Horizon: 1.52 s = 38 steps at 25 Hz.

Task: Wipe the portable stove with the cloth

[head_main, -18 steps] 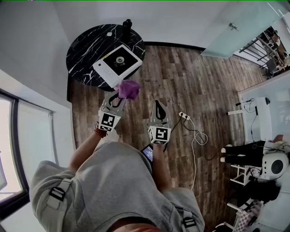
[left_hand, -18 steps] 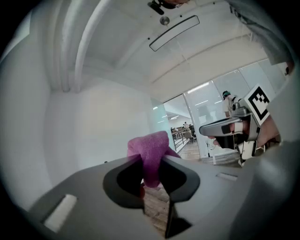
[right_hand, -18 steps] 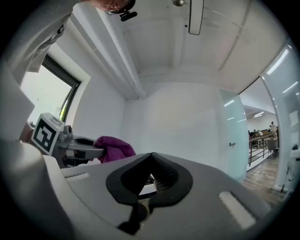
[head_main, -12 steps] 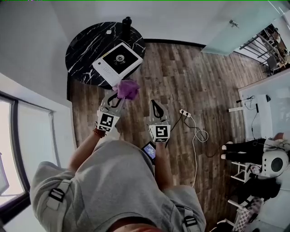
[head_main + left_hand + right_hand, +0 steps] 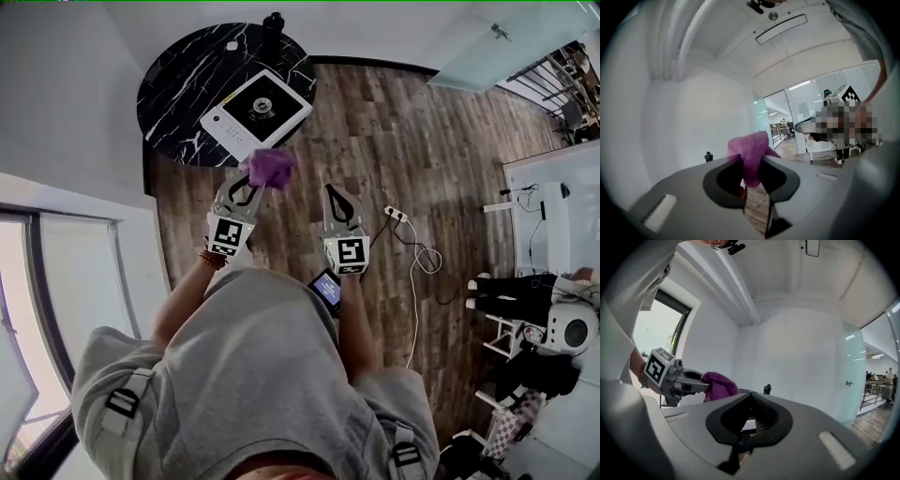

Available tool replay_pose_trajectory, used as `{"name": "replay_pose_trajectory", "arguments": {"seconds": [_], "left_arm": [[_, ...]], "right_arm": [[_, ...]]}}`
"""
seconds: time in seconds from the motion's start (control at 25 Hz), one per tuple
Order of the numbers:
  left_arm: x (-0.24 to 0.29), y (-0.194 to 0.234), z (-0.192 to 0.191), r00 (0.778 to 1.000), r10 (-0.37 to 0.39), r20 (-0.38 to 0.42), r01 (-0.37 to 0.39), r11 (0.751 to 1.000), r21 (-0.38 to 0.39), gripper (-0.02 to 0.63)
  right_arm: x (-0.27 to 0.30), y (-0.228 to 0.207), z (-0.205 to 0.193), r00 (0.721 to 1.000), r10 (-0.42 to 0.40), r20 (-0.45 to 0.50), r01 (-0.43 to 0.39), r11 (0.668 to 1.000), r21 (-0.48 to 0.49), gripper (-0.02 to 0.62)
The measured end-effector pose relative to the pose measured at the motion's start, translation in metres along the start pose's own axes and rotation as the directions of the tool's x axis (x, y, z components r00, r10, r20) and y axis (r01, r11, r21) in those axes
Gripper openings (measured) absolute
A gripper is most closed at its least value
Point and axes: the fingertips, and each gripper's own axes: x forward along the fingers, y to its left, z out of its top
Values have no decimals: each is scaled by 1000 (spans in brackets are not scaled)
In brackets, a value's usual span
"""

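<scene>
At the black table's (image 5: 178, 84) near edge, portable stove (image 5: 258, 112) set, purple cloth (image 5: 270, 167) clamped in left gripper (image 5: 255, 185) near it, right gripper (image 5: 334, 193) closed, empty.

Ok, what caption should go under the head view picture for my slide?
Left gripper holds a purple cloth near the white portable stove on the round black table.
</scene>
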Motion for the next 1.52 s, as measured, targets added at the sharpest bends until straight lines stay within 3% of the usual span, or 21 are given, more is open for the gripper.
{"name": "replay_pose_trajectory", "arguments": {"seconds": [0.52, 1.0, 1.16, 1.36, 1.52], "left_arm": [[41, 162, -74, 996, -28, -89, 29, 1000, 8, 74], [59, 244, -138, 975, -89, -205, 104, 993, 60, 74], [71, 262, -168, 952, -69, -300, 93, 993, 68, 74], [91, 273, -217, 930, -73, -360, 117, 988, 101, 74], [106, 264, -240, 896, -87, -435, 153, 981, 119, 74]], "right_arm": [[140, 5, 24, 996, -74, -45, 73, 997, -11, 11], [189, -11, 12, 974, -172, -147, 174, 985, -3, 11], [191, -24, -3, 966, -194, -173, 199, 980, 13, 11], [204, -31, -13, 969, -176, -173, 181, 984, 8, 11], [218, -36, -14, 973, -153, -172, 159, 987, 20, 11]]}}
